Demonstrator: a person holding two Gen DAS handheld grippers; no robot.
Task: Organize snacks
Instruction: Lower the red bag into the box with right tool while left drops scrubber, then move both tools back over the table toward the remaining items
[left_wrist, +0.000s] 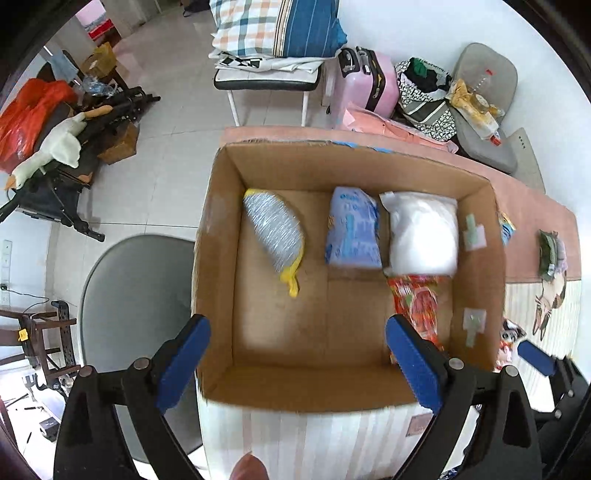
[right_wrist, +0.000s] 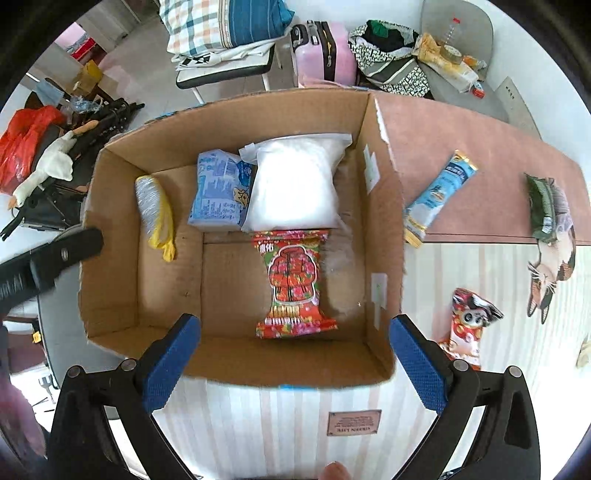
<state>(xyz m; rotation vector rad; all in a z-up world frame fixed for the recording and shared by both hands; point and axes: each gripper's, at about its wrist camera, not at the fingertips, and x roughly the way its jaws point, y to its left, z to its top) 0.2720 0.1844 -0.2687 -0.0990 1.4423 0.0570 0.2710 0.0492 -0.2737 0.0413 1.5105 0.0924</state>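
An open cardboard box (left_wrist: 221, 236) (right_wrist: 384, 206) stands on the table. Inside lie a silver and yellow packet (left_wrist: 275, 232) (right_wrist: 155, 210), a blue packet (left_wrist: 352, 229) (right_wrist: 218, 192), a white bag (left_wrist: 423, 232) (right_wrist: 295, 184) and a red patterned packet (left_wrist: 417, 302) (right_wrist: 293, 284). My left gripper (left_wrist: 299, 362) hovers open over the box's near edge, holding nothing. My right gripper (right_wrist: 295, 358) is open and empty too, above the near rim. On the table right of the box lie a long blue and gold packet (right_wrist: 437, 195), a red and white packet (right_wrist: 467, 325) and a dark green packet (right_wrist: 545, 210) (left_wrist: 550, 254).
The table has a pink cloth (right_wrist: 461, 125) at the back and a striped mat (right_wrist: 258, 424) in front. A grey chair (left_wrist: 136, 295) stands left of the box. Beyond are a stool with a pillow (left_wrist: 273, 33), a pink suitcase (left_wrist: 369, 81) and floor clutter (left_wrist: 66, 122).
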